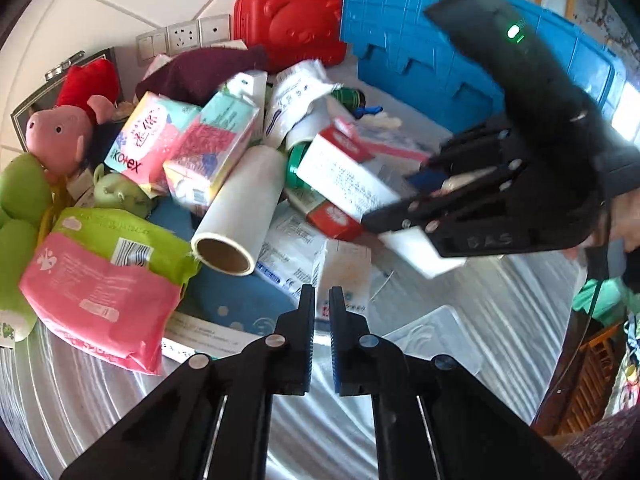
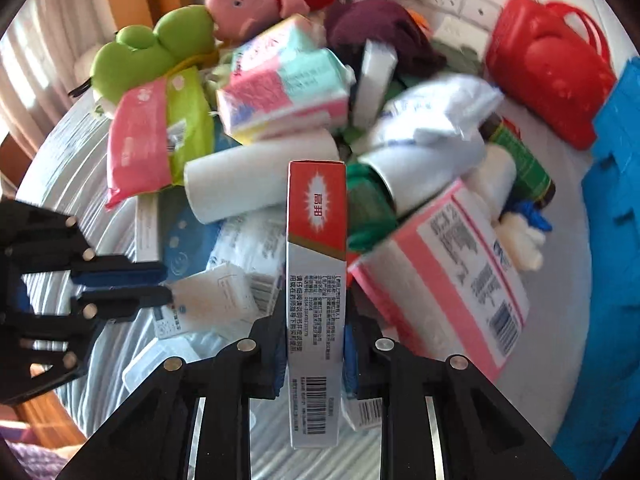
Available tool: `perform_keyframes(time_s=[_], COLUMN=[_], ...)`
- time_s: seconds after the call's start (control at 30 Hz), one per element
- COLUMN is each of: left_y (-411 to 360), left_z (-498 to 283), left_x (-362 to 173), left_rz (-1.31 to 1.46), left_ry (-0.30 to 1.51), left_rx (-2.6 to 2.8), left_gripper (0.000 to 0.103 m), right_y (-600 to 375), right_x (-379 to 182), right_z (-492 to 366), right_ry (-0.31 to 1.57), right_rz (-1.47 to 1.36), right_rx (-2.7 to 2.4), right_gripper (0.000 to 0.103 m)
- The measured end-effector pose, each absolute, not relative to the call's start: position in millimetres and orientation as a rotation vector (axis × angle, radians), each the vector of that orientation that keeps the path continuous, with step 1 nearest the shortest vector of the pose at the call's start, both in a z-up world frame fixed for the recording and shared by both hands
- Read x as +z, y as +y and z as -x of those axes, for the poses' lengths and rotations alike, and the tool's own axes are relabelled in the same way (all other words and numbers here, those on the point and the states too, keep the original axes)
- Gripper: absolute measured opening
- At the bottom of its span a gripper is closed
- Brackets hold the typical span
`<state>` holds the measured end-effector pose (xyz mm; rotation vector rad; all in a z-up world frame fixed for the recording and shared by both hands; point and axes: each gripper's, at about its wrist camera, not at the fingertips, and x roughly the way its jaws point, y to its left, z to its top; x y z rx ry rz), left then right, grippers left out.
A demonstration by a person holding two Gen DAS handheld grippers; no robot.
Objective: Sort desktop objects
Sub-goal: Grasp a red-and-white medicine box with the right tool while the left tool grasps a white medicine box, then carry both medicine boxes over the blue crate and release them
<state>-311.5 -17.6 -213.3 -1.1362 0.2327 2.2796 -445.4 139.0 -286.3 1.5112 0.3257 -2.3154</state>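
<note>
A heap of desktop objects lies on a silver table [image 1: 500,320]: tissue packs [image 1: 152,140], a white roll [image 1: 240,208], a pink wipes pack [image 1: 100,300], plush toys [image 1: 60,136] and boxes. My right gripper [image 2: 316,344] is shut on a red-and-white medicine box [image 2: 316,248], held upright above the heap; it also shows in the left wrist view [image 1: 344,172]. My left gripper [image 1: 322,300] is nearly closed and empty, low over the table in front of a small white packet [image 1: 344,268]. In the right wrist view it [image 2: 164,284] sits at the left.
A blue crate [image 1: 420,40] stands at the back right. A red toy case [image 1: 292,20] stands by the tiled wall with sockets. A pink-and-white labelled pack [image 2: 444,276] and a green bottle [image 2: 520,160] lie beside the crate. A clear plastic lid [image 1: 436,332] lies near the left gripper.
</note>
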Motion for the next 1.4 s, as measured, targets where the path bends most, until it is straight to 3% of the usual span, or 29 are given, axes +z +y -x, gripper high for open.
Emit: perform_keyframes(time_s=[0.03,0.07,0.1,0.17,0.2,0.43,0.47,0.5,0.53,0.77,0.87,1.03,1.4], left_y=[-16,-15,-13,-12,-12,5,5,4,1,-9,-19,-35,-5], left_z=[311,309,310,311,310,321,323,325,327,324,321,316,303], left_x=[-212,-213,-214,-214,-214,-232,-237,-240,-242,-238,-224,-197,-90], left_rz=[1.138,1.139,1.140,1.135,1.131,1.177,1.202,1.221,1.244,1.247,1.220,1.155,0.825], left_ry=[0.232,0.235,0.239,0.219,0.206,0.346,0.344,0.330,0.313,0.329,0.303,0.304,0.347], left_rx=[2.273,2.267,2.267,2.266,2.262,2.281,2.272,2.270,2.275,2.290,2.328,2.381,2.409], left_gripper=[0.010,0.022,0.045,0.069,0.074,0.075,0.066,0.044,0.034,0.032,0.031,0.031,0.032], right_y=[143,146,148,150,150,147,143,141,140,117,106,138,210], right_x=[-286,-286,-285,-285,-286,-294,-295,-296,-296,-306,-307,-266,-114], right_z=[439,438,436,439,439,438,440,441,442,444,439,427,380], right_ry=[0.295,0.267,0.250,0.248,0.248,0.340,0.372,0.392,0.400,0.597,0.684,0.280,-0.106], right_rz=[-1.527,-1.531,-1.527,-1.532,-1.536,-1.522,-1.524,-1.529,-1.529,-1.499,-1.485,-1.439,-1.107], right_rx=[-2.307,-2.310,-2.320,-2.314,-2.312,-2.296,-2.295,-2.292,-2.292,-2.308,-2.296,-2.357,-2.640], right_gripper=[0.024,0.027,0.028,0.031,0.032,0.034,0.035,0.035,0.035,0.036,0.023,0.022,0.023])
